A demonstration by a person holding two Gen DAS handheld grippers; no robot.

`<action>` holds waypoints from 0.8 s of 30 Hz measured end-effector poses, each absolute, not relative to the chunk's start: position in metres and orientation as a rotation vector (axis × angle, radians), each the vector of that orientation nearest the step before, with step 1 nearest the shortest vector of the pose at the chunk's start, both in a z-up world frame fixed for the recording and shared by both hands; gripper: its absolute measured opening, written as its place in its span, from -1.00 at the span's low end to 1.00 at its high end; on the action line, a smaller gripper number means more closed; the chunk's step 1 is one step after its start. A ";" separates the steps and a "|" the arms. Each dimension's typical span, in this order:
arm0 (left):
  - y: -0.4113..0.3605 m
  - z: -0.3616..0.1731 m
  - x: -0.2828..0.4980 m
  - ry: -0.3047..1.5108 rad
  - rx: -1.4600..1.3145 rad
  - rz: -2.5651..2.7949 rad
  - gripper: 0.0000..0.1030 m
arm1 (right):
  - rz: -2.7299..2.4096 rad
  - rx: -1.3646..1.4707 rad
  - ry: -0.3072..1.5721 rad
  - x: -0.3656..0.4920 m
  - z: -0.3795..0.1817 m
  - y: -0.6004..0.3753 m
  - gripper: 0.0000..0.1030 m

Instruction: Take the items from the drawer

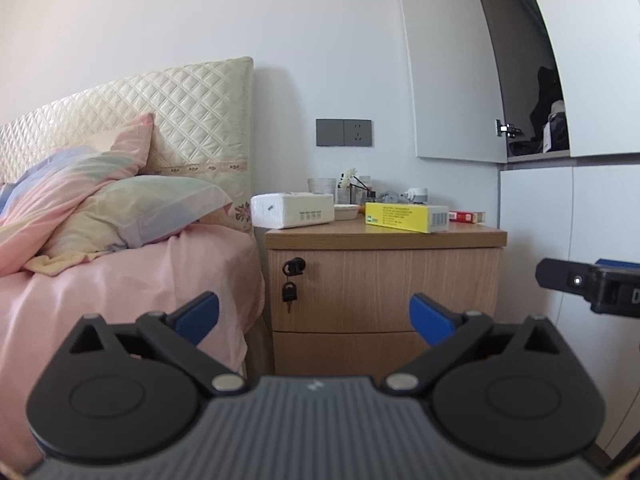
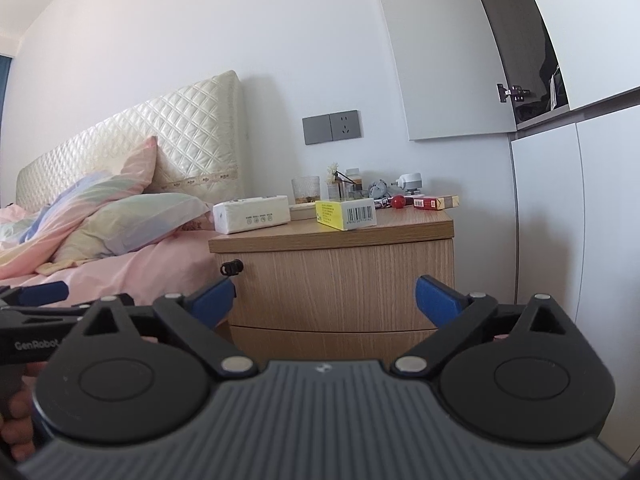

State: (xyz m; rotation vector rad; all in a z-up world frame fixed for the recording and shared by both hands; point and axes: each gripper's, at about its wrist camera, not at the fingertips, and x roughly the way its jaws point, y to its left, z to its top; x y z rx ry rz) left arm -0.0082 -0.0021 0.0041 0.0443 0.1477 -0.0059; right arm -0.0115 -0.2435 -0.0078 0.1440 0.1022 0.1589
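A wooden nightstand (image 1: 384,240) (image 2: 332,236) stands beside the bed, both its drawers pushed in. The upper drawer (image 1: 384,288) (image 2: 340,276) has a black lock with a key (image 1: 291,280) hanging at its left; the lower drawer (image 1: 344,350) (image 2: 320,340) shows below it. My left gripper (image 1: 314,316) is open and empty, held in the air some way in front of the drawers. My right gripper (image 2: 325,300) is open and empty too, facing the same drawer front. The drawers' contents are hidden.
On the nightstand top lie a white tissue pack (image 1: 294,210) (image 2: 252,214), a yellow box (image 1: 406,218) (image 2: 346,213), a red packet (image 2: 434,202), a glass (image 2: 306,190) and small clutter. The bed (image 1: 120,280) is at left, white wardrobe doors (image 2: 568,220) at right.
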 end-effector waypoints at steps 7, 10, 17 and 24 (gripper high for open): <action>-0.001 0.005 -0.007 0.155 0.037 0.007 0.99 | 0.160 0.138 0.106 -0.010 -0.008 -0.242 0.94; 0.000 0.005 -0.006 0.157 0.034 0.012 0.99 | 0.163 0.137 0.107 -0.011 -0.009 -0.242 0.94; -0.001 0.005 -0.007 0.157 0.037 0.012 0.99 | 0.161 0.138 0.110 -0.010 -0.009 -0.243 0.94; -0.004 0.004 -0.007 0.158 0.053 0.017 0.99 | 0.151 0.117 0.118 -0.010 -0.010 -0.239 0.94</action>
